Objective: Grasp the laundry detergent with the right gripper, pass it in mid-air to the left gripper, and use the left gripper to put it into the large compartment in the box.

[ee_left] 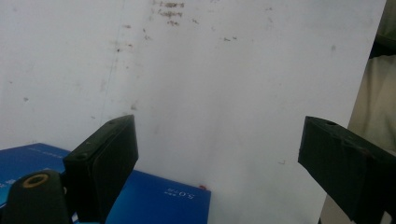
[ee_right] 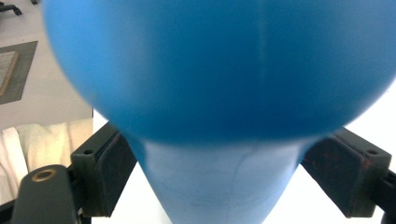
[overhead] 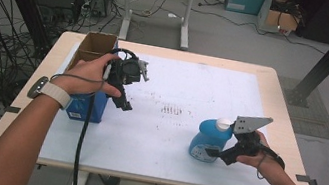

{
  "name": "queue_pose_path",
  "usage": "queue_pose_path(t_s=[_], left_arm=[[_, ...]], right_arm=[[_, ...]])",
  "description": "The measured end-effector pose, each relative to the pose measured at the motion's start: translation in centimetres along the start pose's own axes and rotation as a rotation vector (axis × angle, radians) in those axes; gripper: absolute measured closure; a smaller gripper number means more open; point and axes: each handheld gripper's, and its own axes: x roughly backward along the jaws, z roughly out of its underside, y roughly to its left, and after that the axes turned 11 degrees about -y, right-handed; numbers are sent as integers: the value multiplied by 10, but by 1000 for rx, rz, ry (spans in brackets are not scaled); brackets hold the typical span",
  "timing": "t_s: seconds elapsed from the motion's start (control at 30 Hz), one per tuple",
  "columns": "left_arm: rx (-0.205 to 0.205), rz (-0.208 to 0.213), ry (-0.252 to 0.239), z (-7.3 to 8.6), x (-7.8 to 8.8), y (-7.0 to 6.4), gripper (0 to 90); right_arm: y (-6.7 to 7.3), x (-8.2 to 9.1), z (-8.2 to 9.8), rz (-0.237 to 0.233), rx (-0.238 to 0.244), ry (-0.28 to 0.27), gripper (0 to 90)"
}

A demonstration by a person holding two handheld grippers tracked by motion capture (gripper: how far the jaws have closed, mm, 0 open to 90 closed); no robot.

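Observation:
A blue plastic bottle (overhead: 208, 138) with a white cap stands on the white mat (overhead: 179, 85) at the front right. My right gripper (overhead: 213, 153) comes at it from the right, low on its body. In the right gripper view the bottle (ee_right: 219, 70) sits close up between the jaws, and both pads (ee_right: 116, 168) lie against its narrower part. My left gripper (overhead: 125, 104) hangs open over the mat at the left, next to a blue box (overhead: 86, 107). Nothing lies between the left gripper (ee_left: 219, 154) jaws but white mat, with the blue box (ee_left: 154, 196) at the bottom left.
An open brown cardboard box (overhead: 95, 45) stands at the back left, behind the blue box. The wooden table's rim (overhead: 290, 144) borders the mat. Cables trail from both grippers toward the front edge. A desk and cables stand on the floor beyond the table.

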Motion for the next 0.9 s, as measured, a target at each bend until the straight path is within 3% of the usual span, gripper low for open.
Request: queue_pose_path(t_s=[0.23, 0.9], left_arm=[[3, -3, -1, 0, 0, 0, 125], [4, -3, 1, 0, 0, 0, 126]], right_arm=[[1, 0, 1, -4, 9, -9, 238], [3, -3, 4, 2, 9, -38, 264]])
